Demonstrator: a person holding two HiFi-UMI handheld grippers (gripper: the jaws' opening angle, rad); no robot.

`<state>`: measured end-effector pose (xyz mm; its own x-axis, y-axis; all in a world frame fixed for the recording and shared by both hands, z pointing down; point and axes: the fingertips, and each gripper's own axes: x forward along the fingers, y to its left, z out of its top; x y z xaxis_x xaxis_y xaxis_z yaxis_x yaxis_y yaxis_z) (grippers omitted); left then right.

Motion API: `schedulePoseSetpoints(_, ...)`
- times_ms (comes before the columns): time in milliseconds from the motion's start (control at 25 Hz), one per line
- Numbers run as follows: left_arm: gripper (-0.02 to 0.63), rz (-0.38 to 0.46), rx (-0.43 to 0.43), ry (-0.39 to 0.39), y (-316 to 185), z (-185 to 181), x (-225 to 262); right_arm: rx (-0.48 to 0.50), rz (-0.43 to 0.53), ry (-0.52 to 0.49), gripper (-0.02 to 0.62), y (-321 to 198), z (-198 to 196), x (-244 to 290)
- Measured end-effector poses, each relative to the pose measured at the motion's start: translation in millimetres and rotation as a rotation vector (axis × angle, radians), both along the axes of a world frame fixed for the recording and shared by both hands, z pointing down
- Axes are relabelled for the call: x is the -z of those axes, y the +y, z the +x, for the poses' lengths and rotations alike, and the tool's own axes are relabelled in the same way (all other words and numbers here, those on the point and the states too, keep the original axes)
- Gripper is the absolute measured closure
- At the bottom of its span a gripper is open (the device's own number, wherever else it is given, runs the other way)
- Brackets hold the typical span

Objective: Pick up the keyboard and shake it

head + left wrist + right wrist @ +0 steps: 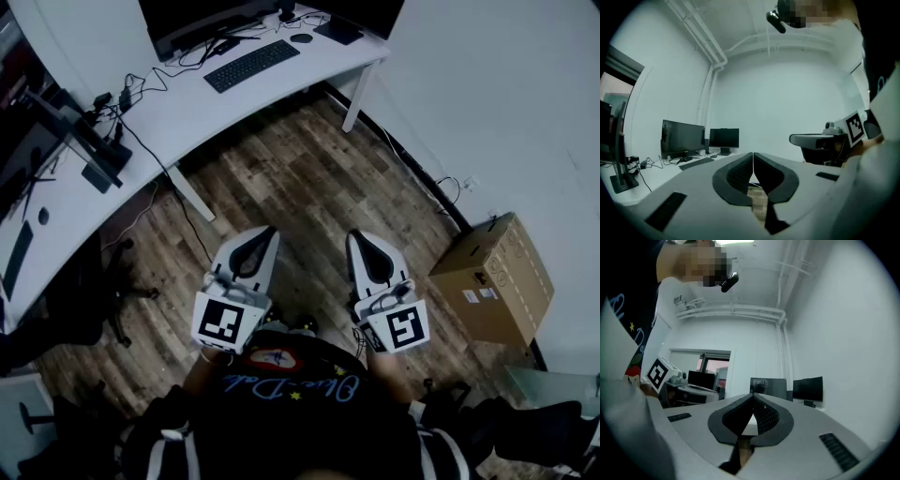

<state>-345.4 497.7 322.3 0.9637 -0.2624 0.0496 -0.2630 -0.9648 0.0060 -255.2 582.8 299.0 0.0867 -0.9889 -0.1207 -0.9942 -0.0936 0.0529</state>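
A black keyboard (251, 65) lies on the white desk (178, 112) at the top of the head view, in front of a dark monitor (202, 21). The left gripper view shows the keyboard (696, 163) far off on the desk. Both grippers hang over the wooden floor, close to the person's body and well short of the desk. My left gripper (265, 232) is shut with nothing between its jaws. My right gripper (356, 236) is shut and empty too. The jaw tips touch in each gripper view (753, 153) (753, 396).
A mouse (301, 38) and cables (150, 80) lie on the desk. A cardboard box (492, 278) stands by the right wall. Office chairs (89, 291) sit at the lower left. A white desk leg (358, 94) meets the floor ahead. Two monitors (682, 138) show in the left gripper view.
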Motion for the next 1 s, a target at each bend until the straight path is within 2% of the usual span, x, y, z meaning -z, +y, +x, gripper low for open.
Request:
schedulePoseSetpoints(480, 0.600, 0.033, -0.033, -0.004, -3, 7, -2, -0.048, -0.008, -0.012, 0.595, -2, 9, -5)
schedulePoseSetpoints(1000, 0.598, -0.017, -0.061, 0.019, -40, 6, -4, -0.087, -0.032, 0.003, 0.594, -33, 10, -9)
